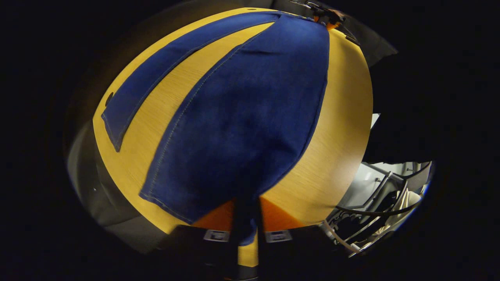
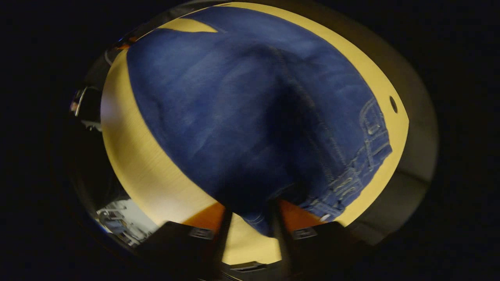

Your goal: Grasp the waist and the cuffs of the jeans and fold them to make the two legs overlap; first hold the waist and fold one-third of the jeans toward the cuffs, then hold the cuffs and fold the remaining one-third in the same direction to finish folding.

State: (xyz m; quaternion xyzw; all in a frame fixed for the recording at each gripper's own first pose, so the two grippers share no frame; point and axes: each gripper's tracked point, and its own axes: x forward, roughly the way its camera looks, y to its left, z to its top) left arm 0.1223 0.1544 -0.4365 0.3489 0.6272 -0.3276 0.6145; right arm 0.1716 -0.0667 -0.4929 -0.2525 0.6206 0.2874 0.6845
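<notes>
Blue jeans [image 1: 250, 117] lie spread on a yellow wooden table [image 1: 343, 117]. One leg runs straight away from my left gripper [image 1: 247, 207], which is shut on that leg's cuff, lifted slightly off the table. The other leg [image 1: 156, 74] lies flat, splayed off to the left. My right gripper [image 1: 328, 17] shows at the far waist end. In the right gripper view, my right gripper [image 2: 250, 218] is shut on the near corner of the waist, and the cloth [image 2: 234, 117] bulges up over the table [image 2: 129, 156]. The waistband with belt loops [image 2: 363, 156] trails to the right.
A small round hole [image 2: 393, 104] sits in the tabletop near the waistband, also seen as the hole [image 1: 109, 97] by the far leg's cuff. Beyond the table's edge stands a metal frame [image 1: 375, 207] with pale items. Grey floor [image 1: 86, 171] surrounds the table.
</notes>
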